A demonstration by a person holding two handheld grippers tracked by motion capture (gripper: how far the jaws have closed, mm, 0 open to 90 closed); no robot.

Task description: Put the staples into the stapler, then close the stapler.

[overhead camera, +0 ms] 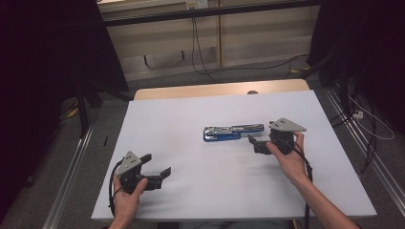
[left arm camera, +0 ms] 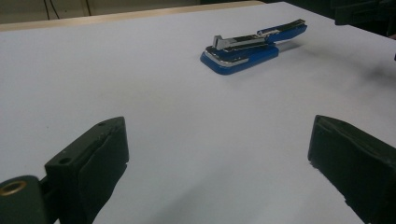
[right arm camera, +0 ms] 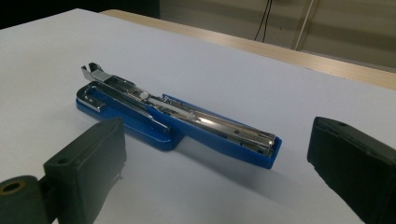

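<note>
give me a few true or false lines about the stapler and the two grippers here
1. The blue stapler lies flat on the white table. True.
2. The right gripper is clamped on the stapler. False: its jaws stand open, with nothing between them, just short of the stapler.
3. The left gripper is open and well apart from the stapler. True.
4. The stapler is shut. False: it is swung open, with the metal staple track showing.
</note>
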